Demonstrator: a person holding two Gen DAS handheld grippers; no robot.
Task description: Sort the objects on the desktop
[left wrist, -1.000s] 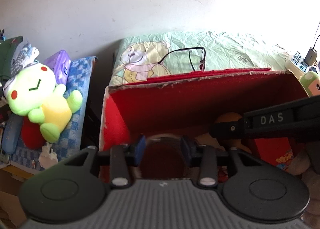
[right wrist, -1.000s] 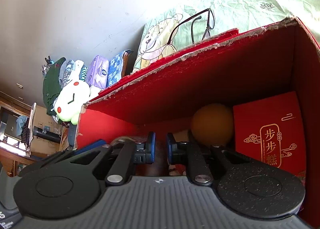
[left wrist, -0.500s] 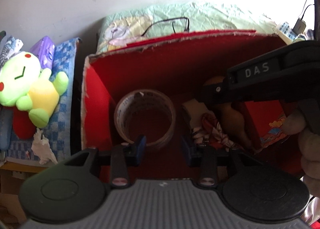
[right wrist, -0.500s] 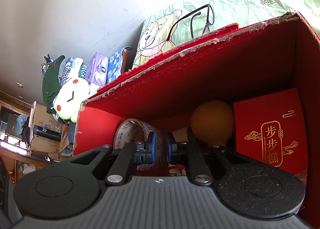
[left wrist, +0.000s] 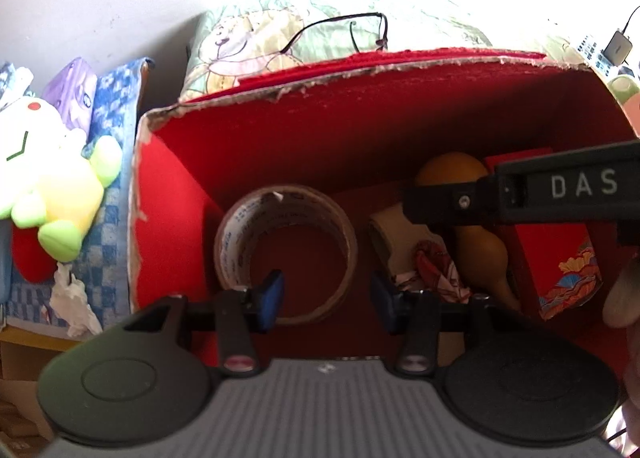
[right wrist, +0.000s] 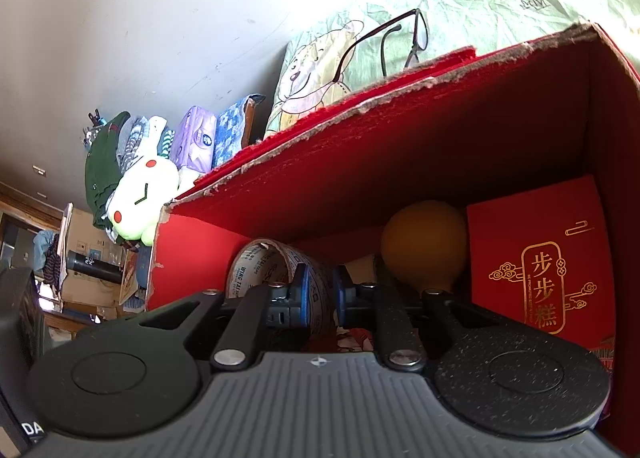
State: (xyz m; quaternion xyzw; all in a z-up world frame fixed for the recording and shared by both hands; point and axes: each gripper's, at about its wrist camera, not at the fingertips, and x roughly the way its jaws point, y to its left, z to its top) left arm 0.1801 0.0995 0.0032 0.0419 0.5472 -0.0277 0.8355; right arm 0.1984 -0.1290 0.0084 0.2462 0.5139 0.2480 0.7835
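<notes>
Left gripper (left wrist: 326, 298) poised above the red box (left wrist: 360, 130), jaws spread and just now widened, nothing pinched. Tape roll (left wrist: 286, 254) lying on the box floor just beyond the blue pads (left wrist: 270, 300), its near rim crossing the gap between them, left pad overlapping the ring, right pad clear of it; touching or not, cannot tell. Right gripper (right wrist: 322, 294) lower inside the box, jaws nearly together with a thin gap, holding nothing; same tape roll (right wrist: 272, 270) behind and left of its tips, orange ball (right wrist: 424, 254) and red packet (right wrist: 536, 258) to the right.
</notes>
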